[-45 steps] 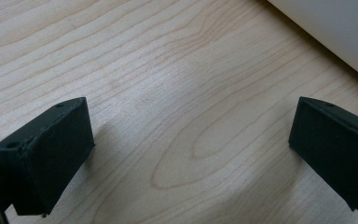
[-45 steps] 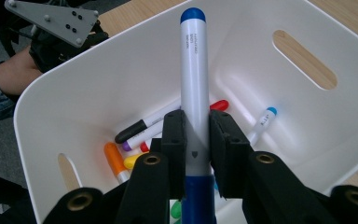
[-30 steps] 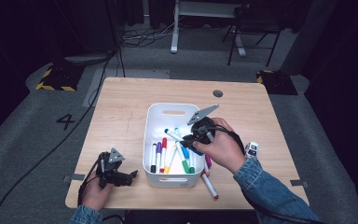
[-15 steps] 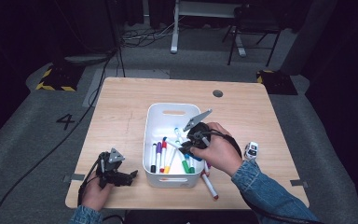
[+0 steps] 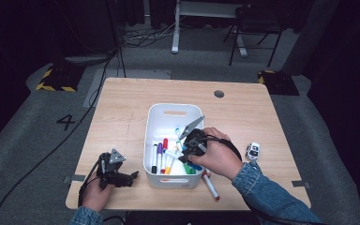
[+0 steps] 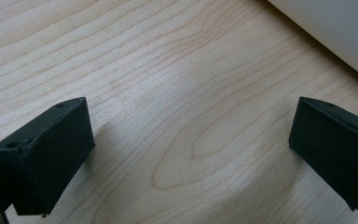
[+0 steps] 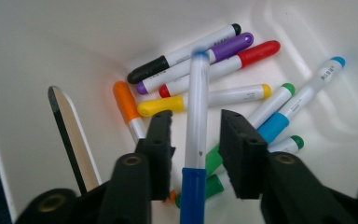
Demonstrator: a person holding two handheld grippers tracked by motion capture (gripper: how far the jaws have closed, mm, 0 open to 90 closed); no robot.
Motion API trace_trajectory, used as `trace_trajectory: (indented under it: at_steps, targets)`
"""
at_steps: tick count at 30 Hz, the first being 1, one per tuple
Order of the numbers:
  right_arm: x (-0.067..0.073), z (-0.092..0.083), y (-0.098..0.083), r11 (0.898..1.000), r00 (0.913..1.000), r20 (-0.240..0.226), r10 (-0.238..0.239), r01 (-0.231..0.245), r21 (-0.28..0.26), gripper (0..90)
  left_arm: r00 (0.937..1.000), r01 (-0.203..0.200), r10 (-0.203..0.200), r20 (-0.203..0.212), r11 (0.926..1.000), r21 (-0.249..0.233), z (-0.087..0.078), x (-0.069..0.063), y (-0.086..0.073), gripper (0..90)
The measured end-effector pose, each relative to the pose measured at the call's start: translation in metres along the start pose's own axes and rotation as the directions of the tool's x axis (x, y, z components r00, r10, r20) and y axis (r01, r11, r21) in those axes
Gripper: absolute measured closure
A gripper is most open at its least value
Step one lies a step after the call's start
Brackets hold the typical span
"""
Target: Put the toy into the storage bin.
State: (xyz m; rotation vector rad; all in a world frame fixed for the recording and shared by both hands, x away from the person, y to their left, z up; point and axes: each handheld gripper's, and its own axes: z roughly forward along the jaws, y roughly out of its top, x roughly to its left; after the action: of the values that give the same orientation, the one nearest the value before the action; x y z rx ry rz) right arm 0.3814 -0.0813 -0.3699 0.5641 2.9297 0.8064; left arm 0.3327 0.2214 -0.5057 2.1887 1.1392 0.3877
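Observation:
A white bin (image 5: 173,112) in the middle of the table holds several coloured markers. My right gripper (image 5: 187,150) hangs over its near right part, pointing down into it. In the right gripper view a blue-capped marker (image 7: 196,121) stands between the pads of my right gripper (image 7: 196,119) with a gap on each side. The jaws have just been opening around it, so they are open. My left gripper (image 5: 129,177) rests on the table left of the bin. Its jaws are wide apart over bare wood (image 6: 191,135).
A red-tipped marker (image 5: 211,185) lies on the wooden table (image 5: 122,108) just right of the bin's near corner. A small white object (image 5: 252,151) sits further right. The bin's side wall (image 6: 335,32) is close to the left gripper.
The right hand has shifted slightly left and nearer over the bin. The left hand has stayed put.

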Motion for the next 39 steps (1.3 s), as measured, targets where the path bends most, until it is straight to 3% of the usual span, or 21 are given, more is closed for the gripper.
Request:
trace_trajectory:
  at_steps: [2,7,10,19,24,30,33,39]
  targets:
    - [0.0,-0.001,-0.001,0.999,1.0,0.001,-0.004,0.004,-0.037,55.4,1.0,0.002,-0.002,0.001,1.0,0.0,0.0,0.0,0.0,0.0]
    - [-0.003,-0.011,-0.005,0.995,0.9994,0.011,0.032,-0.031,-0.099,51.4,1.0,0.002,-0.002,0.002,1.0,0.0,0.0,0.0,0.0,0.0]
    - [-0.007,-0.02,-0.01,0.99,0.9968,0.019,0.078,-0.075,-0.123,51.0,1.0,0.001,-0.001,0.001,1.0,0.0,0.0,0.0,0.0,0.0]
    - [-0.021,-0.041,-0.024,0.978,0.9914,0.039,0.125,-0.117,-0.173,50.8,1.0,0.001,-0.001,0.0,1.0,0.0,0.0,0.0,0.0,0.0]
    - [-0.032,-0.055,-0.035,0.962,0.9832,0.034,0.179,-0.168,-0.216,53.1,0.9998,0.008,-0.008,-0.016,1.0,-0.005,-0.001,-0.001,-0.001,0.1]
    - [-0.046,-0.069,-0.045,0.955,0.9746,0.082,0.208,-0.184,-0.234,55.2,0.9999,0.014,-0.014,-0.009,0.9999,-0.003,-0.001,-0.001,-0.002,0.1]
    - [-0.052,-0.071,-0.051,0.948,0.9695,0.097,0.225,-0.195,-0.251,55.9,0.9998,0.014,-0.014,-0.011,0.9999,-0.004,-0.001,-0.001,-0.002,0.1]
    - [-0.065,-0.065,-0.06,0.945,0.9565,0.13,0.261,-0.226,-0.235,56.0,0.9999,0.013,-0.013,-0.01,0.9999,-0.004,-0.001,-0.001,-0.002,0.1]
